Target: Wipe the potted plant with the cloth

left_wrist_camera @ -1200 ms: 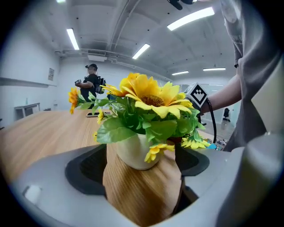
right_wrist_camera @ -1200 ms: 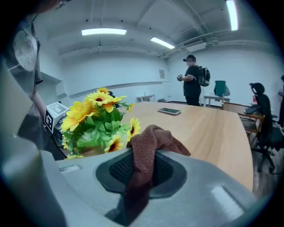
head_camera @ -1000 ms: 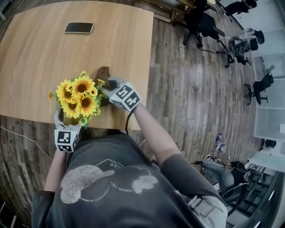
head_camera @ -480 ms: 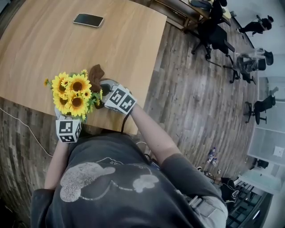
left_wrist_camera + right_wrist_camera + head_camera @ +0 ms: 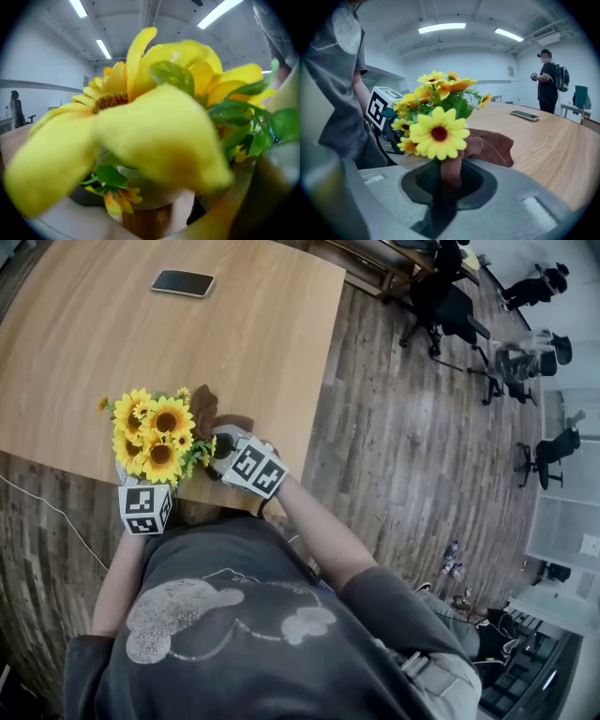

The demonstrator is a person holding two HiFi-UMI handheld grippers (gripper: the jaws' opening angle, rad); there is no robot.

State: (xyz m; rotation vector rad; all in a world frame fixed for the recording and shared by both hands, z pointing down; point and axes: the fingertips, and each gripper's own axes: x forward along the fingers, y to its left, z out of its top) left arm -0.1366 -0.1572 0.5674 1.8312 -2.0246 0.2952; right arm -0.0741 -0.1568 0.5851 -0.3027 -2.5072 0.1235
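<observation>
- Table [image 5: 253,324]: wooden, bearing all the task's things. I judge the wipe under way, not finished.
- Potted plant [image 5: 155,437]: sunflowers in a pale pot, standing at the table's near edge, just ahead of me. I see no mark of which blooms or leaves are already wiped. By my reckoning the far side and the pot remain to be done.
- Cloth [image 5: 211,413]: brown, bunched, lying on the table against the plant's right side. One end rises into my right claw, and a flower [image 5: 438,133] touches it there.
- Right gripper [image 5: 225,446]: clenched on the cloth. The right gripper view shows the fold pinched between the jaws.
- Left gripper [image 5: 139,486]: at the plant's near side, under the blooms. A blurred petal [image 5: 154,136] fills most of its view. Below it, the pot [image 5: 150,187] sits between the jaws, so I take it as grasped, though contact is too blurred to confirm.
- Phone [image 5: 183,282]: dark, lying well apart at the far end.
</observation>
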